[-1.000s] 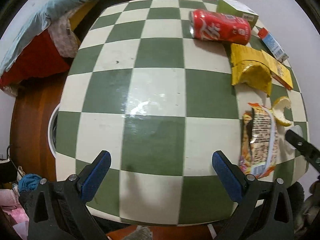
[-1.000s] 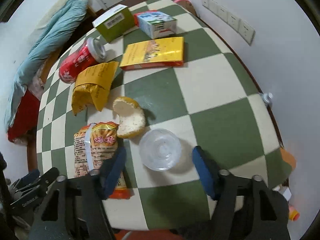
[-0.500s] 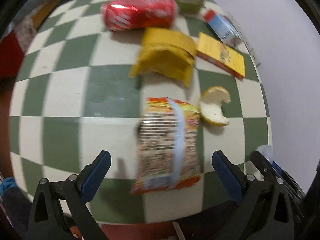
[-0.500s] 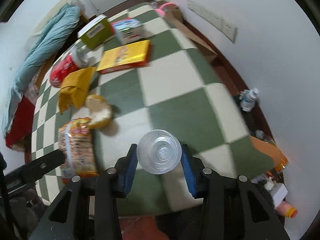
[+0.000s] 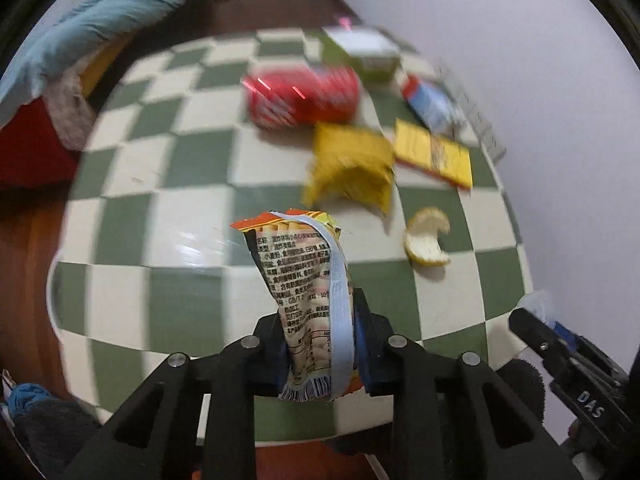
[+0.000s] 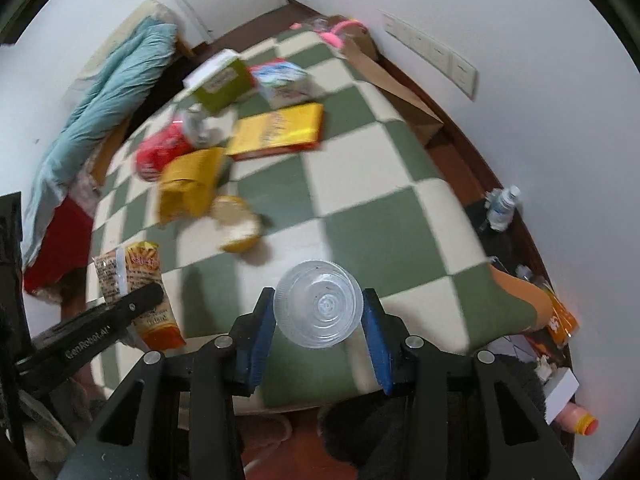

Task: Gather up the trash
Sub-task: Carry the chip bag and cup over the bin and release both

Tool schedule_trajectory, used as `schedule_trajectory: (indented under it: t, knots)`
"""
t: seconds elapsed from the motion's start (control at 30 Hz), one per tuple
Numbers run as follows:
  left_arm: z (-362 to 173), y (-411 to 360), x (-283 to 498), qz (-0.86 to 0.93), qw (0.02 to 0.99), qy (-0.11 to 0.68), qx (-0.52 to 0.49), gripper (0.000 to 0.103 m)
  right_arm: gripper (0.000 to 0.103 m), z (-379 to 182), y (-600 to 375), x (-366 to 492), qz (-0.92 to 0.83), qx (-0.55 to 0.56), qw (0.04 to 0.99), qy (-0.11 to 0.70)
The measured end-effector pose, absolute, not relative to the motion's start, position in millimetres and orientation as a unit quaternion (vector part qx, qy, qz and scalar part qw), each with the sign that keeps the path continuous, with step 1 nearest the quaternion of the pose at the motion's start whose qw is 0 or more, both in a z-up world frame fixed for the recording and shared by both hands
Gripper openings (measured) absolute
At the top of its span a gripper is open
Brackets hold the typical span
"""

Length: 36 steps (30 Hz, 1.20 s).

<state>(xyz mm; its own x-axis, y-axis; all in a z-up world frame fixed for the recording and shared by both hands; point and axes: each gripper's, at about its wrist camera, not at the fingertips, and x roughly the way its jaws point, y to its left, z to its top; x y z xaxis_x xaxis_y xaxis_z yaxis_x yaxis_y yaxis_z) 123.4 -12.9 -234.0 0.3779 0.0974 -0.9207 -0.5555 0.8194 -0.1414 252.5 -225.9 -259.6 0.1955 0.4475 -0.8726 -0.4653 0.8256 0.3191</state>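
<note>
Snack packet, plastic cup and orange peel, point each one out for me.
snack packet [image 5: 308,280], left wrist view, printed back above the fingers.
plastic cup [image 6: 319,304], right wrist view, centre of its base.
orange peel [image 5: 425,240], left wrist view, curved rind.

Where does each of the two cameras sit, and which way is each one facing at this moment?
Left wrist view: sits on the left gripper, looking forward along its fingers over the checkered table; its black frame and blue pads show, shut on the snack wrapper.
Right wrist view: sits on the right gripper, looking across the table toward the wall; its frame and blue pads show, shut on the clear plastic cup.
Shared: table, red can, yellow bag, peel, and each view catches the other gripper.
</note>
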Motion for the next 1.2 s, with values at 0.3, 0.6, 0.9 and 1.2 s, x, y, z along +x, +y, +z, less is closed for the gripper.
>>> schedule_trajectory:
  t: [0.3, 0.6, 0.9, 1.2]
  knots:
    - [-132, 103, 6, 0.289, 0.828, 0.431, -0.214, 0.023, 0.045, -193, -121, 181, 0.421, -0.02, 0.736, 0.53]
    - [-185, 229, -133, 0.389, 0.754, 0.409, -0.335, 0.023, 0.045, -212, 60, 80, 0.521, -0.075, 0.645, 0.554]
    - [-303, 303, -183, 0.394, 0.681, 0.439, -0.434, 0.026, 0.045, -311, 218, 30, 0.51, -0.184, 0.572, 0.615]
    - [-323, 339, -199, 0.4, 0.667, 0.444, -0.444, 0.085, 0.045, -350, 285, 8, 0.504, -0.23, 0.552, 0.623]
